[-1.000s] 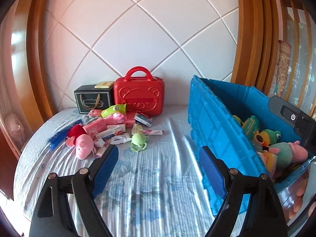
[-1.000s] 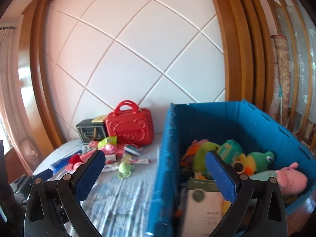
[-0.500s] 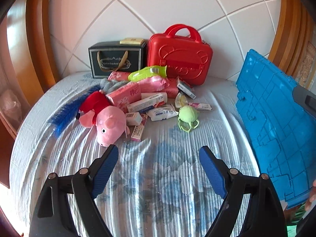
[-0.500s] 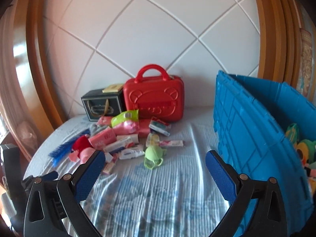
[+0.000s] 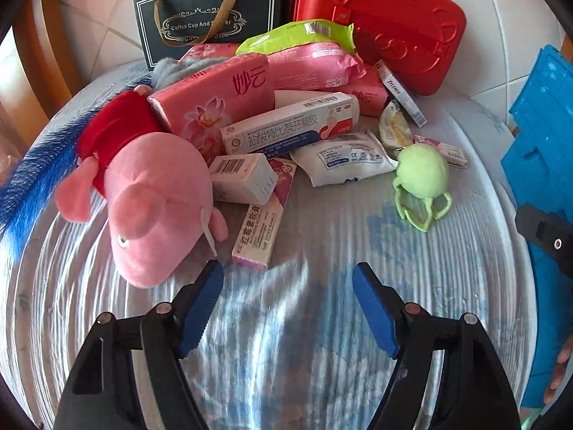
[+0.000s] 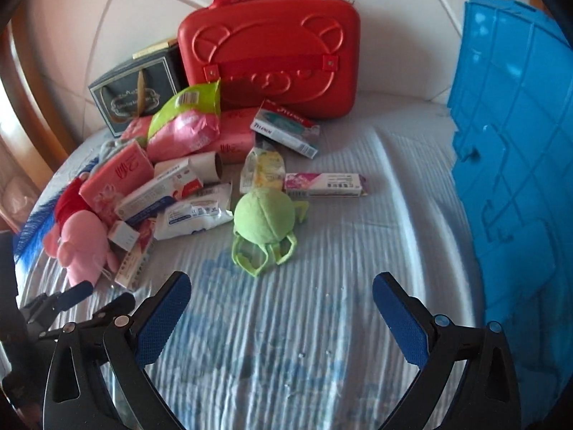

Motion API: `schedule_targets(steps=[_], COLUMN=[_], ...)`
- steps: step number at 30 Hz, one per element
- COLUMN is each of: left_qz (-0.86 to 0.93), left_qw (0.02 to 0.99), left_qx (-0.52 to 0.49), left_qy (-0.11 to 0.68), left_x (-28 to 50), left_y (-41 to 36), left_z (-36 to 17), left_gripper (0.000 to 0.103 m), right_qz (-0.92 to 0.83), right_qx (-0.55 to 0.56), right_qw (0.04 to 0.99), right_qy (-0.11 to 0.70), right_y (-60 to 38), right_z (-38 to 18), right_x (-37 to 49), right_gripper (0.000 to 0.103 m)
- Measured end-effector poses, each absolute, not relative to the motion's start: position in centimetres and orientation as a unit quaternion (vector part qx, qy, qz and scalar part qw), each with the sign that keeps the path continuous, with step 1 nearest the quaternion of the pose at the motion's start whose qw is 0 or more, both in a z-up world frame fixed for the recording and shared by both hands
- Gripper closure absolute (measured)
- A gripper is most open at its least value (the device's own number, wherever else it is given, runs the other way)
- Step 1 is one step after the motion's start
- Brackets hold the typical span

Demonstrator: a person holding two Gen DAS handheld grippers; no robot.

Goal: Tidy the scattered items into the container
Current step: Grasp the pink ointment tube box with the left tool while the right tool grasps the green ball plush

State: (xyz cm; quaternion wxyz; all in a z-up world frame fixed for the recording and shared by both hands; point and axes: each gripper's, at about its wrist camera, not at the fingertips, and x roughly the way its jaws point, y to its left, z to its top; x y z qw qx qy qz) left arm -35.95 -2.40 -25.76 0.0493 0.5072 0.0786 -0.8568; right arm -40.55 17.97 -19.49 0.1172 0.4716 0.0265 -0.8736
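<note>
Left hand-held gripper [image 5: 288, 279] empty, jaws just narrowing – slim pink box [image 5: 263, 220] dead ahead, lengthwise; right hand-held gripper [image 6: 281, 295] wide, farther.

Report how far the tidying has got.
Done: nothing visible in these views. In hand: nothing; the left tool and right tool are empty, over the bedsheet. Left: pink pig, green toy, boxes and packets, all outside the blue crate.
</note>
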Motion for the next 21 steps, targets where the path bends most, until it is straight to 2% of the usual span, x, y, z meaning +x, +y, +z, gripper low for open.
schedule_targets(steps=[7,10,17,18,19,20,21], left_qz=[-0.840,-0.847,-0.846,-0.845,-0.844,-0.843,-0.842], left_qw=[0.058,0.067,0.067,0.066,0.062,0.060,0.057], left_qx=[0.535,0.526,0.527,0.528,0.529,0.531,0.534], left_qy=[0.069,0.039,0.053,0.053,0.053,0.055,0.059], left_x=[-41.2,-42.0,-43.2,-43.2,-43.1,-42.8,-42.5], left_y=[-3.1,-2.0,-1.3,-1.2,-1.0,-0.9,-0.9], left_z=[-29.8,-30.3,-30.3,-30.3,-30.1,-29.9,-29.8], left_gripper=[0.029,0.028,0.029,0.033,0.039,0.052,0.060], right_qz=[-0.857,-0.852,-0.845,-0.845,-0.845,-0.843,-0.844], right_qx=[0.498,0.505,0.514,0.513,0.514,0.516,0.515], right_qw=[0.126,0.124,0.121,0.120,0.121,0.124,0.128], right_qy=[0.052,0.060,0.081,0.085,0.088,0.088,0.082], right_y=[14.7,13.9,12.8,12.7,12.6,12.6,12.7], right_z=[-24.5,-26.1,-28.8,-28.9,-29.0,-29.1,-29.0], right_x=[-47.0,-48.7,-50.1,-50.1,-50.1,-50.1,-49.9], right_gripper=[0.000,0.000,0.001,0.005,0.023,0.031,0.035])
